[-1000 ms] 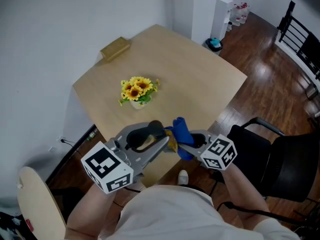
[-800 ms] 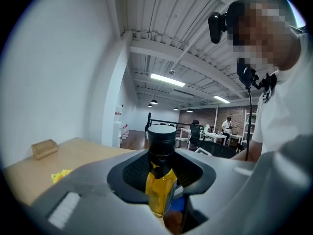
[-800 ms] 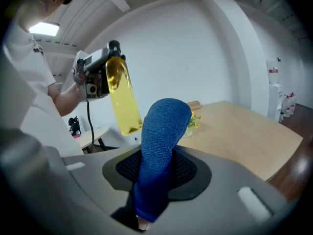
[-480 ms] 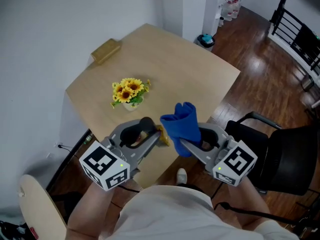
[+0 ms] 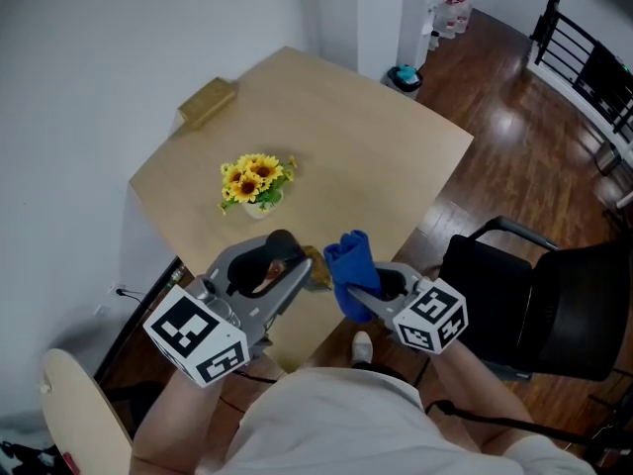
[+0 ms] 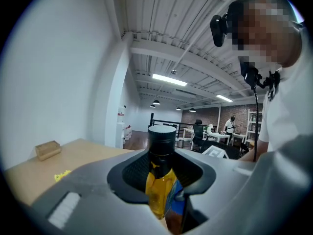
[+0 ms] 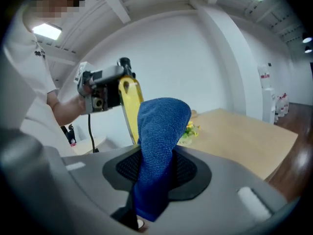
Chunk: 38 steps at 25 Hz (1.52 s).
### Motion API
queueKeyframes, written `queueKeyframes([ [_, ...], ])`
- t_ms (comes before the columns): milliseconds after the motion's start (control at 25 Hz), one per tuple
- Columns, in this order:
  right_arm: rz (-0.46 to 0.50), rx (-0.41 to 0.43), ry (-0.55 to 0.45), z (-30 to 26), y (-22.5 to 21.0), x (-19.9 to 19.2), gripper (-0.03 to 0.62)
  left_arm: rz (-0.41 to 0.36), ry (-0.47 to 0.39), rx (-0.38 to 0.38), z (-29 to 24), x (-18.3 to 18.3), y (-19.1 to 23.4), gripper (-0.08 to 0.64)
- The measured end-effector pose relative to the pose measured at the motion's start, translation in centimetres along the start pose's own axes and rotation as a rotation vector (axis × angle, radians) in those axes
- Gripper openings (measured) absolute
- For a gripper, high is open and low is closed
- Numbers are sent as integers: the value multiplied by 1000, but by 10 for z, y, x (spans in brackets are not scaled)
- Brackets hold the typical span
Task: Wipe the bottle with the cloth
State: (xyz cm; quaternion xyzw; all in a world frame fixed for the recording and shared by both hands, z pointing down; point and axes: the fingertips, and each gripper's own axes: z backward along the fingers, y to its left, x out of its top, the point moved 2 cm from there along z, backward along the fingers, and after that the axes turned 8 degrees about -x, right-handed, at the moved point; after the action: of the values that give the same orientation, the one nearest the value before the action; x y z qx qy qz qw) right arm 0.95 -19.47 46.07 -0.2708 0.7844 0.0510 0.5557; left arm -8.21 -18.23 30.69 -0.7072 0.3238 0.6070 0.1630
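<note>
My left gripper [image 5: 297,277] is shut on a bottle of yellow liquid [image 6: 160,185] with a black cap [image 6: 162,140], held over the table's near edge. The bottle's yellow body [image 5: 317,269] pokes out past the jaws toward the right. My right gripper [image 5: 364,287] is shut on a folded blue cloth [image 5: 348,265], which stands up out of its jaws right beside the bottle. In the right gripper view the cloth [image 7: 159,141] fills the middle, with the bottle [image 7: 128,102] and the left gripper [image 7: 100,89] just behind it. Whether cloth and bottle touch is hidden.
A light wooden table [image 5: 386,156] carries a small pot of sunflowers [image 5: 255,181] and a wooden block [image 5: 206,100] at its far corner. A black chair [image 5: 539,310] stands to the right, a round wooden seat [image 5: 79,414] at lower left. Dark wood floor lies beyond.
The right gripper swung out to the right and lifted the cloth away from the bottle, then came back in beside it. The left gripper kept its hold on the bottle.
</note>
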Motion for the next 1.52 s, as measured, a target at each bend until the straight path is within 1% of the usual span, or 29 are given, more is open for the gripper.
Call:
queueKeyframes([
  [80,-61,4,70,-9,-9,-30,140,-3,-10,4,3,4,-3,146],
  [160,-130,25,138,-17,-13,-54,140,-2,-26,3,5,9,-7,146],
  [280,-220,113,214,-30,4,-72,140,-8,-47,-1,7,17,-14,146],
  [360,-273,198,235,-38,24,-71,140,-13,-55,-4,7,20,-18,146],
  [480,-378,304,220,-47,50,-56,140,-24,-47,-5,2,17,-20,146],
  [560,-419,334,200,-46,58,-46,140,-31,-29,-3,-2,11,-20,146],
  [640,-430,338,197,-41,60,-42,140,-31,-18,4,-3,5,-18,146],
  [760,-428,312,214,-31,49,-49,140,-21,-15,13,-5,-1,-15,146],
  [840,-435,283,216,-24,36,-55,140,-33,-3,18,-8,-5,-14,146],
  [1000,-455,216,185,-4,5,-57,140,-25,13,20,-17,-13,-10,146],
  [1080,-446,168,167,9,-12,-59,140,-20,18,27,-24,-16,-7,146],
  [1200,-442,74,128,33,-41,-63,140,-41,46,52,-36,-26,-1,146],
  [1320,-457,-3,86,60,-65,-68,140,-44,65,82,-50,-47,15,146],
  [1400,-459,-44,75,75,-76,-73,140,-35,80,117,-60,-67,30,146],
  [1520,-468,-73,79,93,-84,-81,140,-37,102,188,-76,-102,55,146],
])
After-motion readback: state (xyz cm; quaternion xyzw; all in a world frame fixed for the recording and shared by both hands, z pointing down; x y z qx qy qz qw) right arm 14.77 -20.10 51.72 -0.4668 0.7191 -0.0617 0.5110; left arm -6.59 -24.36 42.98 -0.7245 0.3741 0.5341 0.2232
